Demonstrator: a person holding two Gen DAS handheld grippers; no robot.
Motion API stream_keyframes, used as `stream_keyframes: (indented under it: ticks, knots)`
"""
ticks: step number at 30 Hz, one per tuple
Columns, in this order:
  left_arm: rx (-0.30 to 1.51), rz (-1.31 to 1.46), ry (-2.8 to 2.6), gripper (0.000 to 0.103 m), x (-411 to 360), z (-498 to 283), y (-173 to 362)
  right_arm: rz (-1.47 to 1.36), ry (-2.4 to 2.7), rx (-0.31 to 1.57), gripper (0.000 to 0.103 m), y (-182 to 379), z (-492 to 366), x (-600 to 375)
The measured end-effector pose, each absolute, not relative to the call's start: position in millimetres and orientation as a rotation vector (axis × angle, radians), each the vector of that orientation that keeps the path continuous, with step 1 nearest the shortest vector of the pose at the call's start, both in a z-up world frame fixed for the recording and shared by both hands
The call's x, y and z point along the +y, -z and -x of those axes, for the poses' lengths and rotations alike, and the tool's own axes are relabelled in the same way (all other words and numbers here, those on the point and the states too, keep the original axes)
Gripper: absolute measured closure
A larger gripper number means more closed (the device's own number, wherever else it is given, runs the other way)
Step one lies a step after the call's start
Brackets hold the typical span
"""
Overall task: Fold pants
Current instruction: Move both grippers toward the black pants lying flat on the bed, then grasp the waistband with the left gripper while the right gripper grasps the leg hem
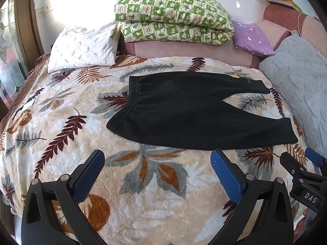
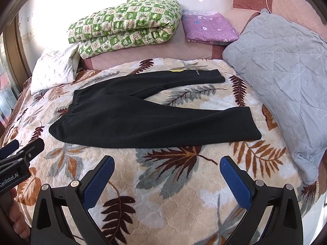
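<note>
Black pants (image 1: 188, 112) lie flat on the leaf-patterned bed cover (image 1: 143, 183), waistband to the left, two legs spread apart to the right. They also show in the right wrist view (image 2: 147, 114). My left gripper (image 1: 157, 159) is open and empty, just short of the pants' near edge. My right gripper (image 2: 167, 165) is open and empty, short of the near leg. The right gripper also shows at the right edge of the left wrist view (image 1: 300, 159), and the left gripper at the left edge of the right wrist view (image 2: 24, 145).
A white pillow (image 1: 83, 47) lies at the back left. A folded green quilt (image 1: 173, 18) and a purple folded cloth (image 1: 251, 36) lie behind. A grey quilted pillow (image 2: 286, 77) lies right of the legs. The leaf cover (image 2: 163, 204) spreads in front.
</note>
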State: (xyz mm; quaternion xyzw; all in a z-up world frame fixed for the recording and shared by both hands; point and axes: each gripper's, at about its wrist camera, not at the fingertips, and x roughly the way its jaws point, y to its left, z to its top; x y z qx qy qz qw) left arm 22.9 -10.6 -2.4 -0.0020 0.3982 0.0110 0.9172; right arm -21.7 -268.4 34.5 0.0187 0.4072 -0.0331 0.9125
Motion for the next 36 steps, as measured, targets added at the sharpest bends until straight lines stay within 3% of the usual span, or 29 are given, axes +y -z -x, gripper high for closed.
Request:
stream_keyframes:
  ticks: [22, 30, 36]
  knots:
    - [0.902, -0.015, -0.027, 0.000, -22.6, -81.6, 19.3, -0.045, 0.017, 0.868, 0.000, -25.2, -22.1, -283.4]
    - [1.072, 0.049, -0.003, 0.000, 2.5, -170.2, 16.6, -0.077, -0.031, 0.856, 0.000, -39.1, -72.9, -322.4]
    - [1.173, 0.132, -0.038, 0.000, 45.9, -252.1, 18.8, -0.051, 0.037, 0.850, 0.000, -57.0, -161.2, -385.6]
